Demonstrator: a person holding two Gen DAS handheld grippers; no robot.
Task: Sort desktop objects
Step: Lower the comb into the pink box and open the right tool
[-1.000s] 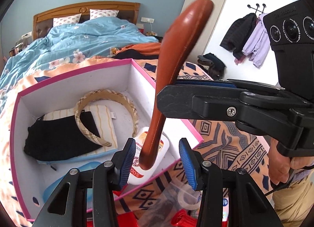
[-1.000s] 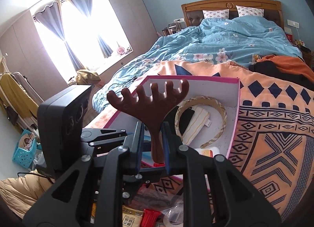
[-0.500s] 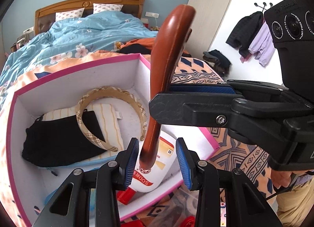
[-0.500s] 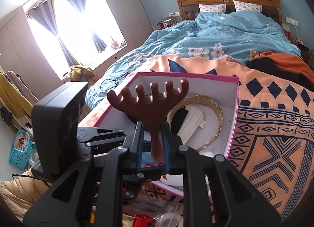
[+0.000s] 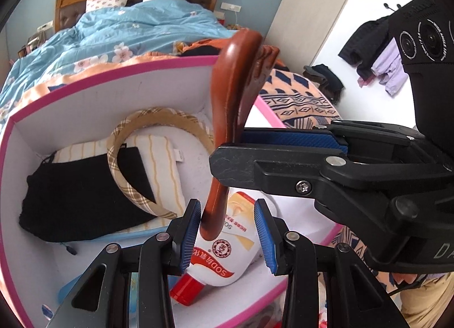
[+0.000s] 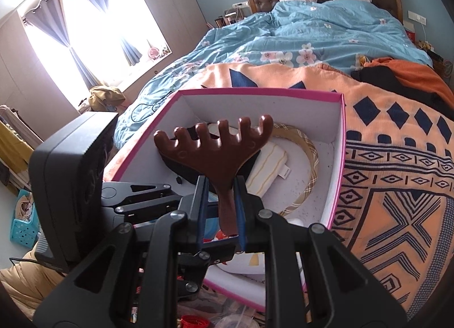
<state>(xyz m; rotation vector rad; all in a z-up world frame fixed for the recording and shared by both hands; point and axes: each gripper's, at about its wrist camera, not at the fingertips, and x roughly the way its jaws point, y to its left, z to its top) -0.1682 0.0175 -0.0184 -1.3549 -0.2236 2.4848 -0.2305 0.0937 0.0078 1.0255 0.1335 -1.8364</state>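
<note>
The wooden massager (image 6: 224, 158) is glossy reddish-brown, with six knobbed prongs fanning from a slim handle. One massager, one plaid headband (image 5: 136, 141), one white tube (image 5: 227, 254) with a red cap and one black cloth (image 5: 76, 197) are in view, the last three inside the pink-rimmed box (image 5: 113, 78). The right claw (image 6: 221, 209) clenches the handle, prongs at twelve o'clock. The left claw (image 5: 227, 231) stands released, the handle's tip between its pads, nearer the nine o'clock pad.

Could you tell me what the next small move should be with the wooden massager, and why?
Probably lower it a bit further, then release. The right claw grips the massager by its handle above the open box, not yet resting inside; the left claw only straddles its tip.
</note>
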